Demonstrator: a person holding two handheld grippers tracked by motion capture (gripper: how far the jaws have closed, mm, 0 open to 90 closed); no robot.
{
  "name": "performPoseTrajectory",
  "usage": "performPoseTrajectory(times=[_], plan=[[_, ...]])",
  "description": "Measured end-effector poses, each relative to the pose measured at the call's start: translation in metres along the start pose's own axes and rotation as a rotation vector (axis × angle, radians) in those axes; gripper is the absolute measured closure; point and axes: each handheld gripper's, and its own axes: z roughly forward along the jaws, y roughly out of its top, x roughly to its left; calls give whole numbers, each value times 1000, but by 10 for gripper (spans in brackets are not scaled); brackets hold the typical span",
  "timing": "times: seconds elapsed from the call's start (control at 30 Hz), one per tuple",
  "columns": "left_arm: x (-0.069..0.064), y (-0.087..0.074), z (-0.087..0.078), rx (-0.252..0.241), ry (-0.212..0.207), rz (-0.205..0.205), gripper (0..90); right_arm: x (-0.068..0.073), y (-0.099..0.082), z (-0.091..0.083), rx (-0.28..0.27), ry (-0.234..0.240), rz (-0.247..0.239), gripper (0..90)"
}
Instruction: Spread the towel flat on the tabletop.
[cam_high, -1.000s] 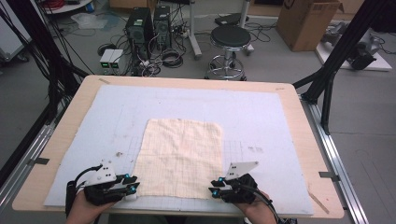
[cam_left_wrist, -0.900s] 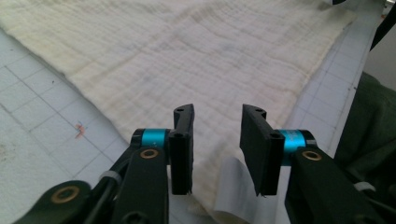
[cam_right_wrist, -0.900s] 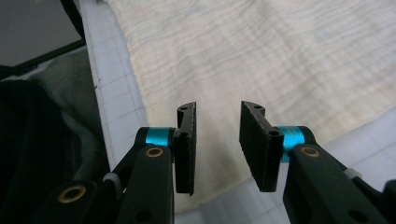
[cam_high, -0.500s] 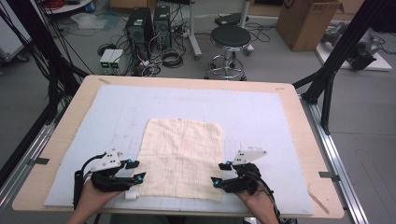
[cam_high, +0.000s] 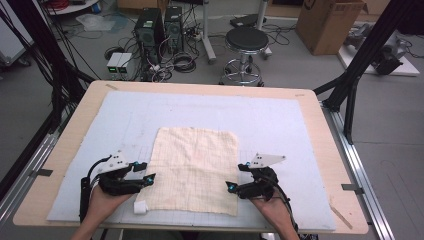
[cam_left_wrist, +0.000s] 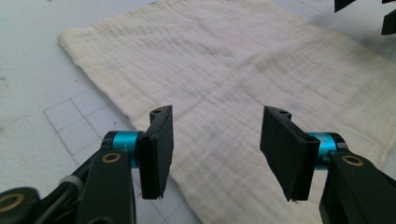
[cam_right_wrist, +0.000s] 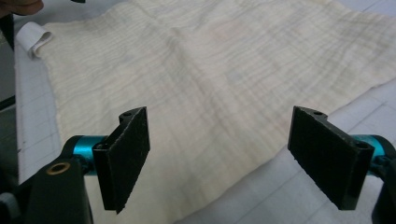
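Note:
A cream gauze cloth (cam_high: 195, 167) lies flat on the pale mat, with a small white tag (cam_high: 140, 207) at its near left corner. My left gripper (cam_high: 144, 170) sits at the cloth's left edge and points inward. Its jaws have just been opening and stand apart over the cloth (cam_left_wrist: 219, 60) with nothing pinched between them (cam_left_wrist: 217, 116). My right gripper (cam_high: 237, 176) is at the cloth's right edge, also pointing inward. Its jaws have just been opening too, and spread wide above the cloth (cam_right_wrist: 219, 60), gripping nothing (cam_right_wrist: 219, 114). The tag (cam_right_wrist: 35, 35) shows far off.
A pale blue gridded mat (cam_high: 280, 125) covers most of the wooden table (cam_high: 70, 145). Beyond the far edge, on the floor, stand a black stool (cam_high: 245, 42), computer towers (cam_high: 160, 25) with cables and a cardboard box (cam_high: 327, 22). Black frame posts (cam_high: 350, 95) flank the table.
Both grippers have moved from the cloth's near corners farther up its side edges, and their jaws have spread apart. The cloth lies flat as before.

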Motion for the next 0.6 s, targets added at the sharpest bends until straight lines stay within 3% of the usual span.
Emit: performPoseTrajectory(times=[0.2, 0.47, 0.6], plan=[[1, 0, 0, 8, 10, 20, 439, -7, 1, 3, -14, -26, -6, 189], [-2, 0, 0, 13, -1, 43, 437, -2, 2, -1, -45, -35, -8, 196], [-2, -1, 0, 11, -2, 40, 433, -2, -1, -1, -57, -15, 15, 194]])
